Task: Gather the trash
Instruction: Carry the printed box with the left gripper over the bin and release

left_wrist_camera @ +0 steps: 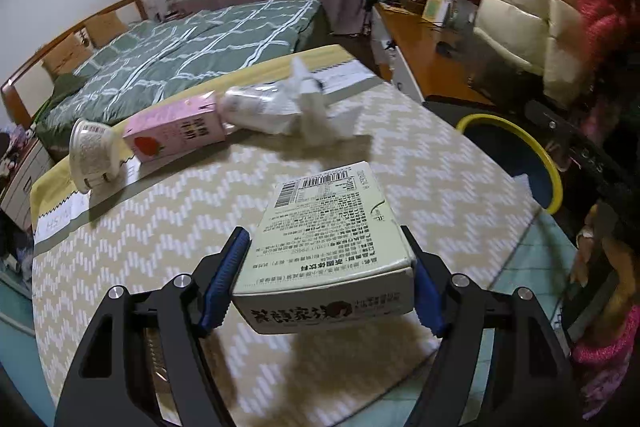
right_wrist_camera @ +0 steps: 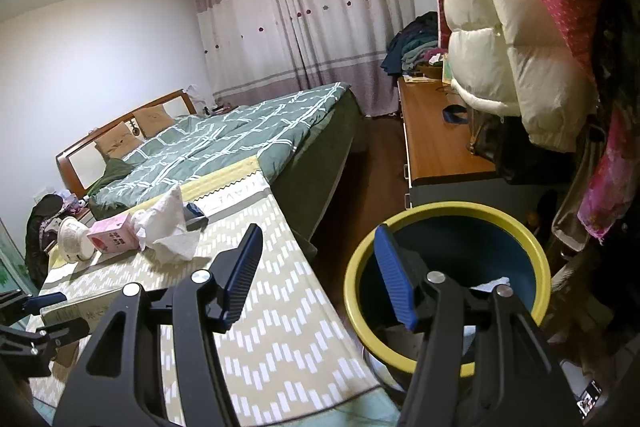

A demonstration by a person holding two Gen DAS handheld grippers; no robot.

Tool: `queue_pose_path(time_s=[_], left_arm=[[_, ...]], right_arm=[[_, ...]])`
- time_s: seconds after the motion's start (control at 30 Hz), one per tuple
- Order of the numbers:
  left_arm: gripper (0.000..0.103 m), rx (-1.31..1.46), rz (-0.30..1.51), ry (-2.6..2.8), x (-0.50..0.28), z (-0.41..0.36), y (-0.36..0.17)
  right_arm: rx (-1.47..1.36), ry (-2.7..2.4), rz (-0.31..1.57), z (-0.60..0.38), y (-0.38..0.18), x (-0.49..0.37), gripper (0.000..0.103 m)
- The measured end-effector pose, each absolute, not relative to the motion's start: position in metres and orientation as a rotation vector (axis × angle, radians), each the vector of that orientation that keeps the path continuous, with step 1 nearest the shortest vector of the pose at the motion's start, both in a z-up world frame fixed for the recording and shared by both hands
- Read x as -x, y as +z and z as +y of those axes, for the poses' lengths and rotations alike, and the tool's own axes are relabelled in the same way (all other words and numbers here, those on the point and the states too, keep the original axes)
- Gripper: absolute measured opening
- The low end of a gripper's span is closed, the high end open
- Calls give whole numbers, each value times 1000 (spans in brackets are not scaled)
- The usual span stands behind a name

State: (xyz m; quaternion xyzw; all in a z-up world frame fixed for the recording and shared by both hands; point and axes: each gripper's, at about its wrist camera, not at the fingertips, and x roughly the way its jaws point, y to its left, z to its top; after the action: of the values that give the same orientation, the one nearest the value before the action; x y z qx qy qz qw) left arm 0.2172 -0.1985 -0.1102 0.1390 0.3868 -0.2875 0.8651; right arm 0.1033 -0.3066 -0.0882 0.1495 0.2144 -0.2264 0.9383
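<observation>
From low over the table [left_wrist_camera: 400, 155] we look toward the bed [left_wrist_camera: 192, 51]; the right view sits nearer the bin [right_wrist_camera: 444, 267]. Both share the bed.

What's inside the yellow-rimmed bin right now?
The bin has a dark blue interior with something white, maybe tissue, lying low inside. The right hand-held gripper, open, covers part of the inside, so the rest is hidden.

Open surface [left_wrist_camera: 168, 227] between carton [left_wrist_camera: 324, 227] and far clutter: cup [left_wrist_camera: 94, 155], pink box [left_wrist_camera: 176, 133], tissue [left_wrist_camera: 316, 107]. Bin [right_wrist_camera: 444, 283] mouth unobstructed beside surface edge; coats [right_wrist_camera: 508, 39] overhanging behind.
</observation>
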Motion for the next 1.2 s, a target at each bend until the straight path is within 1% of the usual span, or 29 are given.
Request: queue_pose_path(time_s=[0.23, 0.57, 0.9, 1.07, 1.2], left_arm=[[73, -305, 779, -658, -189, -223, -102], [73, -345, 737, -759, -176, -275, -89], [73, -421, 751, -899, -170, -381, -96], [73, -466, 770, -954, -166, -438, -112], [73, -474, 794, -974, -167, -466, -127]], right_arm=[[-334, -502, 406, -328, -79, -78, 56], [-337, -599, 354, -364, -69, -39, 56], [-363, -684, 339, -400, -72, -7, 56], [-384, -731, 321, -418, -73, 8, 56], [-395, -762, 316, -428, -74, 18, 56]])
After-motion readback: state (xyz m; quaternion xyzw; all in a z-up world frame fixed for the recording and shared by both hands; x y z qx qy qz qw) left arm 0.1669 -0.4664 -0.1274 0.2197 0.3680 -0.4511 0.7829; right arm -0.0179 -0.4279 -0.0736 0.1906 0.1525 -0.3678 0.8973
